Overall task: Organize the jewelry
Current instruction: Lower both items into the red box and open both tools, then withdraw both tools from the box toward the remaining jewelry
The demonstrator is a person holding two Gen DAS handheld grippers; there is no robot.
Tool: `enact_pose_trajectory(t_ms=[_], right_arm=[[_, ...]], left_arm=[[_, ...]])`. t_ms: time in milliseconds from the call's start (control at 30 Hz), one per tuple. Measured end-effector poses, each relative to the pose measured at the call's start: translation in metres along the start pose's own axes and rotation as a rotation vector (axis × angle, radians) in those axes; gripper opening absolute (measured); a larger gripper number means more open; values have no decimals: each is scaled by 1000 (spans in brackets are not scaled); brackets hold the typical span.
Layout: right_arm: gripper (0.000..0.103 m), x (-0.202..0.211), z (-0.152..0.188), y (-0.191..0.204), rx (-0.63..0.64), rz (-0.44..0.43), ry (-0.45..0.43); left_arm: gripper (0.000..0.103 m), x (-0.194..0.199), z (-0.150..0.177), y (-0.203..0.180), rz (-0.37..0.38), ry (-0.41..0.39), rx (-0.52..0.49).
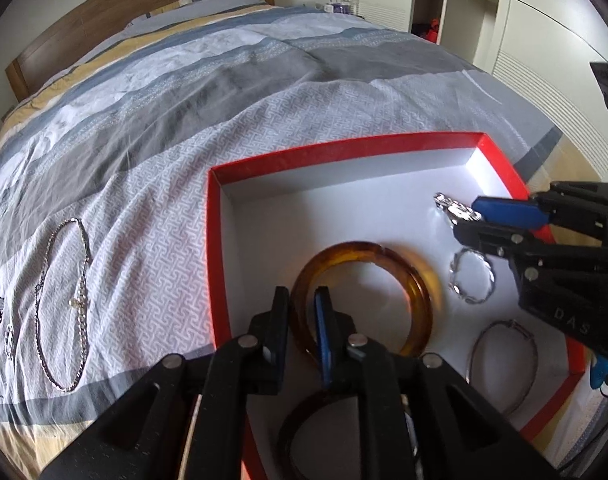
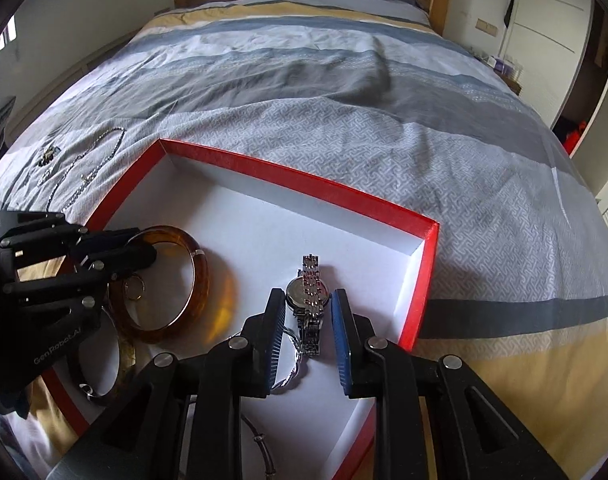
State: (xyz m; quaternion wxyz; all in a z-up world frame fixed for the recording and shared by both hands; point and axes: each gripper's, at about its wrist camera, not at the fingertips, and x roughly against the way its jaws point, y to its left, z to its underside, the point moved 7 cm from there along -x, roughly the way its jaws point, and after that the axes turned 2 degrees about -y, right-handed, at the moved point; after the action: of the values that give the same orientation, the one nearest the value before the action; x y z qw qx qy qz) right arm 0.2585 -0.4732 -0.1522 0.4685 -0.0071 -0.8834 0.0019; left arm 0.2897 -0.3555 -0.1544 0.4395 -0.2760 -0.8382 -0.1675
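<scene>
At the bottom of the left view my left gripper (image 1: 302,308) pinches the amber bangle (image 1: 368,300) inside the red box (image 1: 344,150), while my right gripper (image 2: 308,312) hangs spread around the silver watch (image 2: 310,300). I judge the job partly done: bangles and watch are boxed, but the chain necklace (image 1: 61,304) and small pieces at that view's left edge lie on the bedspread (image 1: 223,92).

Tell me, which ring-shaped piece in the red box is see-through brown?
The amber bangle, thick and translucent, held at its rim by the left tongs. The other hoops are thin silver ones.
</scene>
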Motion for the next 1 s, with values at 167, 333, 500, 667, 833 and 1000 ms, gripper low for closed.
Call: enact_pose_trajectory(t_ms=[167,333,500,667,833,1000], right_arm=[[24,16,2,-9,-30,24,-4],[25,62,7,-15,-60,37,-49],[26,119,18,-16,-107,55,-98],[32,180,26,1,-132,61,-166],[39,237,36,37,-141,45,-240],[41,279,49,82,-154,14,-293]], left_arm=[[30,19,2,-1,16,-4,12],[33,63,-2,-4,35,-55,30],[37,118,1,-13,58,-105,19],[45,179,19,-16,34,-135,12],[45,238,52,-7,-5,-178,7],[45,288,87,16,-47,-223,29]])
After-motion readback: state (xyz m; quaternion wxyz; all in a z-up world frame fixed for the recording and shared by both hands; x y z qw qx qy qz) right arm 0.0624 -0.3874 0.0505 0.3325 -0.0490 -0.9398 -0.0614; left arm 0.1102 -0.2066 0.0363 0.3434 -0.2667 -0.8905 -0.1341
